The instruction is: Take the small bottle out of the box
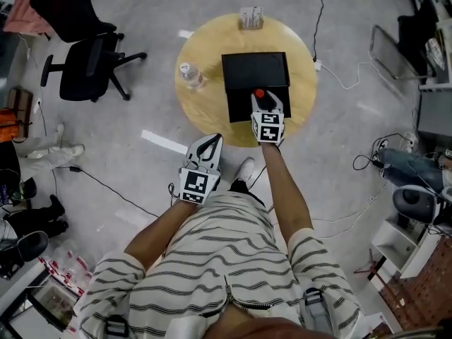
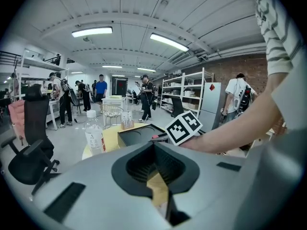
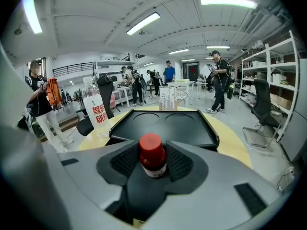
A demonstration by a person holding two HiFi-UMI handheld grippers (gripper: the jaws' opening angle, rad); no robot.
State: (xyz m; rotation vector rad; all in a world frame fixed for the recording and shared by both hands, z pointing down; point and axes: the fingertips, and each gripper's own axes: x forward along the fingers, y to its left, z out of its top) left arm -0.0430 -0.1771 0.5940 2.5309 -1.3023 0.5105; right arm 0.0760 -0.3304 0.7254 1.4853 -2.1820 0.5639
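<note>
Right gripper view: you see only cap & upper label of small bottle [image 3: 152,153]; lower body hidden behind right gripper [image 3: 152,161] housing, label print too small to read. Head view: same gripper covers pt. of box [image 1: 237,108] near edge.

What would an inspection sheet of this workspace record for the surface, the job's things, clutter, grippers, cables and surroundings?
Surface: round wooden table, carrying the items below.
Job's things: black box lying open mid-table; small bottle with a red cap upright in its near half.
Clutter: water bottle left of the box; card holder at the far edge.
Grippers: right gripper over the box, jaws apart either side of the small bottle, no firm grip evident; left gripper short of the table, jaws together, empty.
Cables: white cable on the floor right of the table; black cable on the floor at left.
Surroundings: office chair at left; people and shelves in the background.
</note>
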